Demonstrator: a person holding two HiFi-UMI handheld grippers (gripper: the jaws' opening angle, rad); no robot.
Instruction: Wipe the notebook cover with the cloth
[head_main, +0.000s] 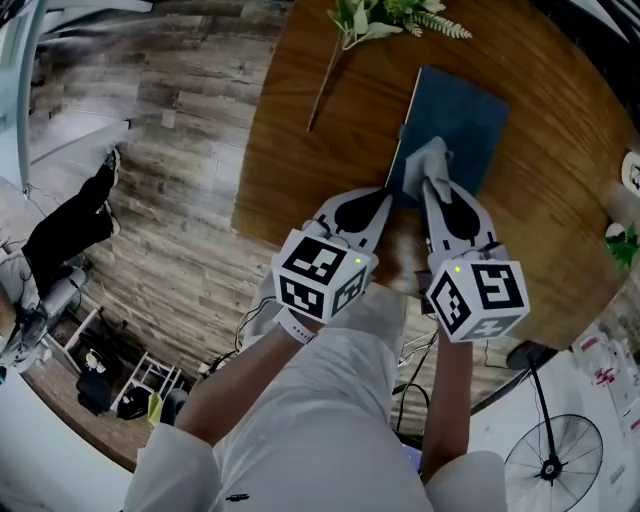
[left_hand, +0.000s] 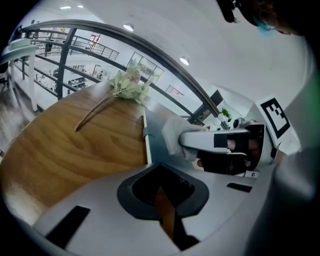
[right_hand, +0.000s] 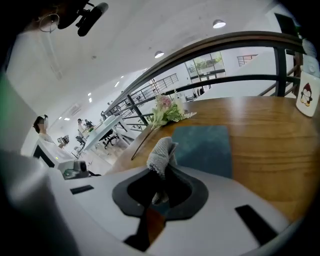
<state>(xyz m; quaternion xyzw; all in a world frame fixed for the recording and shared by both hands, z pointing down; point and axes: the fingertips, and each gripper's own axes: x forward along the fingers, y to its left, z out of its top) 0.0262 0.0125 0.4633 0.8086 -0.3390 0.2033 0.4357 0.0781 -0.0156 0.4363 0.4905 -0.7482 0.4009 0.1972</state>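
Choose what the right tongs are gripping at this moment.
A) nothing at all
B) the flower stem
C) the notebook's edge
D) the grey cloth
D: the right gripper view shows the right tongs closed on the grey cloth, which sticks up from between them over the near end of the blue notebook.

Round wooden desk (head_main: 300, 170), seen from above. A dark teal notebook (head_main: 465, 120) lies closed and flat near the desk's centre, its long side running from 7 to 1 o'clock. A flower sprig (head_main: 385, 18) lies at 12 o'clock, its bare stem pointing toward 7 o'clock. A white cup (right_hand: 306, 97) stands at the 3 o'clock edge.
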